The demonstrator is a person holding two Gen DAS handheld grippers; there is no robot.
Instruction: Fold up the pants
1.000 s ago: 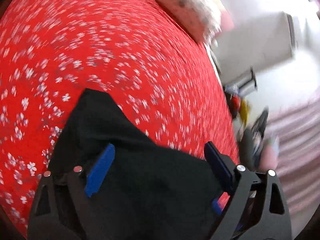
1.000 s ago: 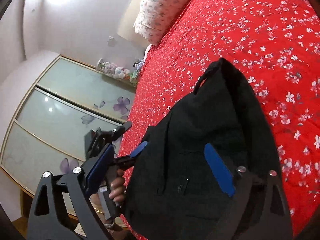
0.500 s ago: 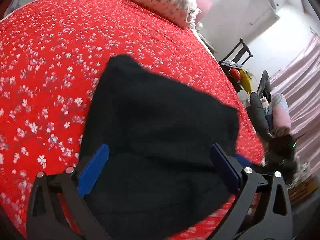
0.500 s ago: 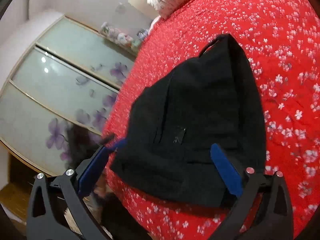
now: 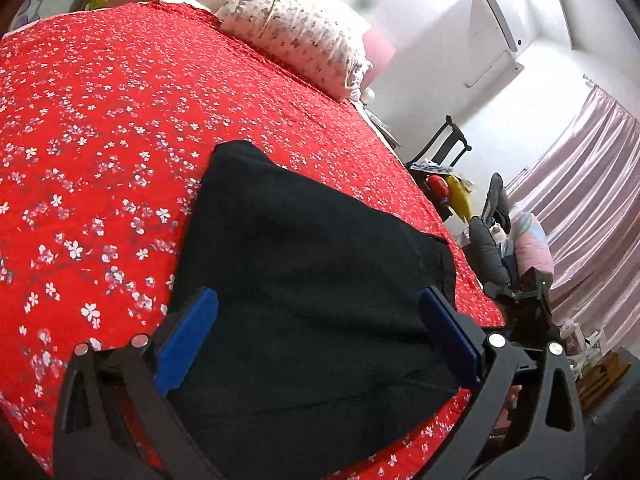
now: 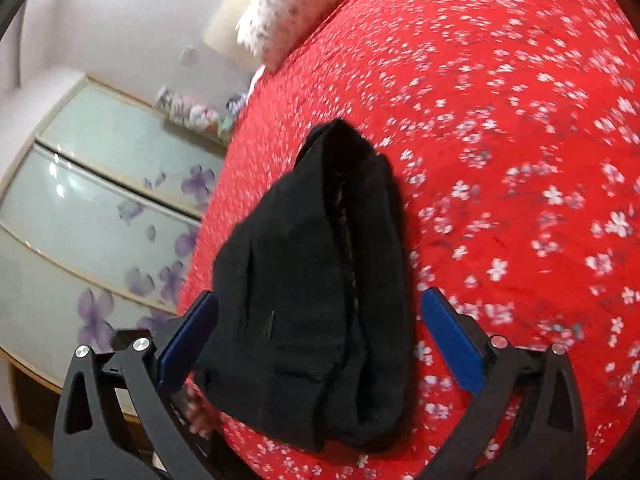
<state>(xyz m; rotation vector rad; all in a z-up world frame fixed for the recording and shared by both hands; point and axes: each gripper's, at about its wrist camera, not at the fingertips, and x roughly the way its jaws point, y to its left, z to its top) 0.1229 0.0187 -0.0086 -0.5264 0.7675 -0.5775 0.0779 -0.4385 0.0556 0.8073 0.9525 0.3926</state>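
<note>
Right wrist view: right gripper [image 6: 320, 340] and left gripper [image 5: 320, 336] are gaping empty; pants [image 6: 312, 280] (near bedspread [image 6: 520, 160] edge) are risking sliding off.

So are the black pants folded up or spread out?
Folded. The pants lie as a small, thick bundle with stacked layers on the red bedspread.
</note>
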